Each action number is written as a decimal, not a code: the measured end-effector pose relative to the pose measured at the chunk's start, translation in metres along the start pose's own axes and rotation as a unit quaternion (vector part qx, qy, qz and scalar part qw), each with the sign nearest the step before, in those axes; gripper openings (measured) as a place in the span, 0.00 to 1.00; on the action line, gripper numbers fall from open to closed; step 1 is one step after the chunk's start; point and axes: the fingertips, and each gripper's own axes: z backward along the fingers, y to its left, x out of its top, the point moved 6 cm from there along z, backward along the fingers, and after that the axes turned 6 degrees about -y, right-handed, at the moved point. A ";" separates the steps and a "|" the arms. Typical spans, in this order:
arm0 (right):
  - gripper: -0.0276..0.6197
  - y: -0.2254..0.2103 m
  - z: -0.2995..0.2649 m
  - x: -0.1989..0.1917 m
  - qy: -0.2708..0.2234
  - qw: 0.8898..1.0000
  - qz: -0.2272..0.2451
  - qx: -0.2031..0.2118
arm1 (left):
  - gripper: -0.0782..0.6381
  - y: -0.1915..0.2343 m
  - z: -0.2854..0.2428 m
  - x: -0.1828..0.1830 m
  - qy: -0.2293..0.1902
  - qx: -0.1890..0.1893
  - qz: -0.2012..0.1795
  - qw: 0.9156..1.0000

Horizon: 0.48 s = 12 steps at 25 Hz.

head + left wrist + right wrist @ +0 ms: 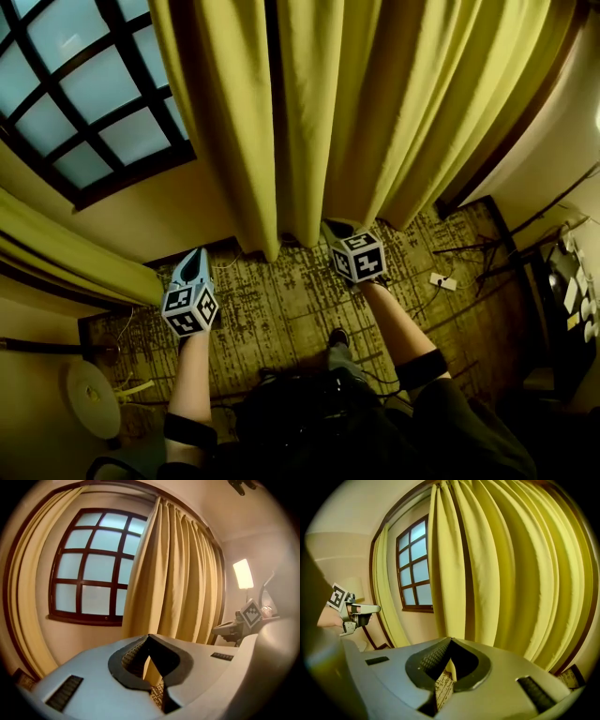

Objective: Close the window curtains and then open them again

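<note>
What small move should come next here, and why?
Probably open the right gripper and ease it onto the curtain's near edge. Its jaws are shut on nothing, the curtain hangs just ahead of it, and the window beside it is uncovered.

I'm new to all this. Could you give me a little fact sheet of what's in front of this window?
Window: dark wooden grid, mostly uncovered
Right curtain: yellow, hanging in folds beside the window
Left curtain: yellow, gathered at the window's other side
Left gripper: shut, empty
Right gripper: shut, empty, near the right curtain's hem
Floor: patterned carpet
</note>
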 end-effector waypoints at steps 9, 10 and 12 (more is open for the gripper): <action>0.04 0.015 0.003 -0.011 0.007 1.000 0.000 0.006 | 0.11 0.005 0.023 -0.009 0.001 0.005 -0.004 1.000; 0.04 0.016 0.002 -0.011 0.008 1.000 0.000 0.007 | 0.11 0.006 0.024 -0.009 0.001 0.005 -0.004 1.000; 0.04 0.020 -0.001 -0.011 0.009 1.000 0.001 0.009 | 0.11 0.011 0.028 -0.009 0.002 0.006 0.001 1.000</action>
